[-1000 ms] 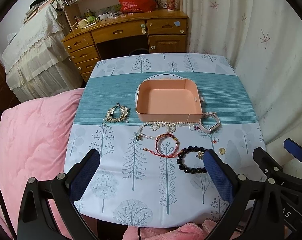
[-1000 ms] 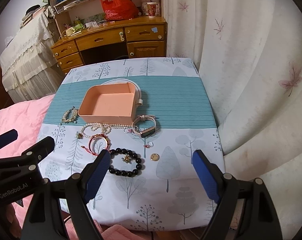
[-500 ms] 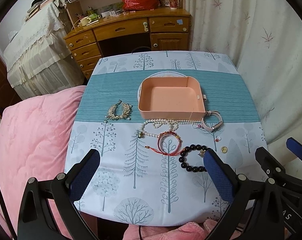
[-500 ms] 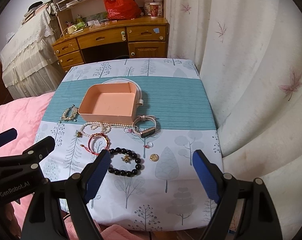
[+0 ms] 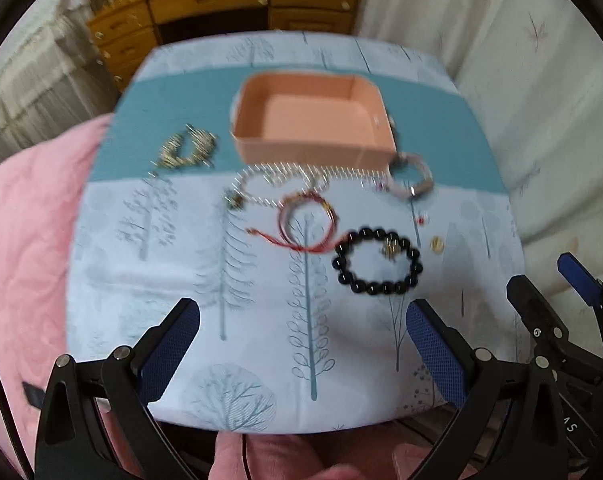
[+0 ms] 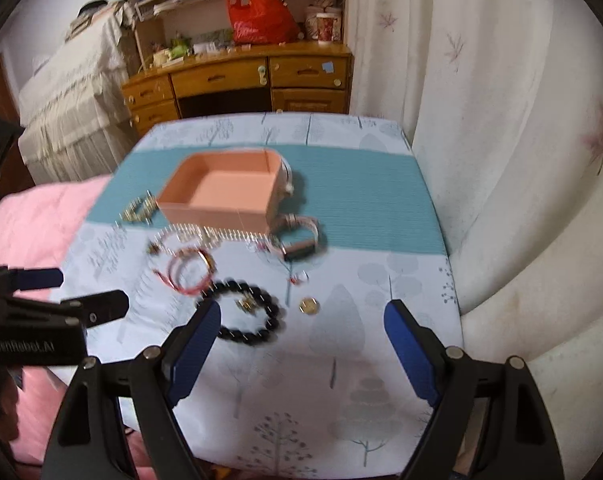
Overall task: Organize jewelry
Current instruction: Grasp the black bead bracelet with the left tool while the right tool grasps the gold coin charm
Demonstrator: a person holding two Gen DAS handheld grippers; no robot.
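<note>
Left wrist view: the left tool (image 5: 301, 336) hangs above the near part of the table (image 5: 261, 360) with its jaws wide apart and nothing between them, likely poised to pick a piece. The jewelry lies loose in front of the pink box (image 5: 313, 120), which stands open and bare inside, ready to receive it. Nearest is the black bead bracelet (image 5: 375, 262); just beyond it lie the red cord bracelet (image 5: 307, 220) and the pearl strand (image 5: 277, 178), with a gold brooch (image 5: 187, 152) off to the left. A watch (image 5: 411, 178) sits by the box's right corner and a small gold coin (image 5: 436, 244) lies right of the beads. Blur smears the pearls and brooch; the small red thing by the coin cannot be made out.

Right wrist view: the right tool (image 6: 301, 344) is also spread wide and holds nothing; its left finger covers an edge of the bead bracelet. The left tool enters from the left, cut off by the frame. Motion blur softens every piece.
</note>
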